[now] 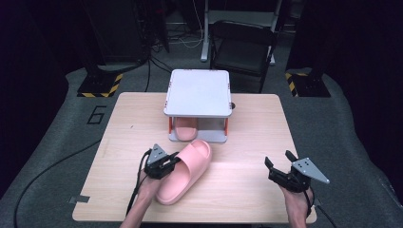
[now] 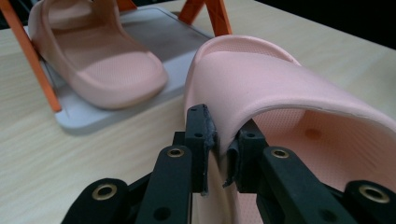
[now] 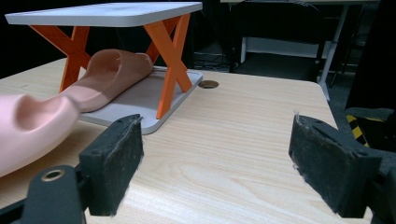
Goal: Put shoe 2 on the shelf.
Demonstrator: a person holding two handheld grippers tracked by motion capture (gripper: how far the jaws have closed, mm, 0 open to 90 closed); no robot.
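A pink slipper (image 1: 187, 171) lies slanted on the wooden table (image 1: 247, 123), toe toward the rack. My left gripper (image 1: 172, 164) is shut on the edge of its strap at the slipper's left side; in the left gripper view the two pads pinch the strap rim of the slipper (image 2: 280, 79), with my left gripper (image 2: 225, 140) at the bottom. A second pink slipper (image 1: 184, 129) sits on the lower shelf of a grey rack (image 1: 198, 90) with orange legs. My right gripper (image 1: 279, 158) stands open over the table's right side, and in its own view my right gripper (image 3: 215, 168) holds nothing.
The rack stands at the table's far middle, its grey top plate (image 3: 107, 11) above the shelved slipper (image 3: 112, 70). A small round dark spot (image 3: 208, 84) marks the table beside the rack. A black chair (image 1: 242, 47) stands behind the table. Bare wood lies between both grippers.
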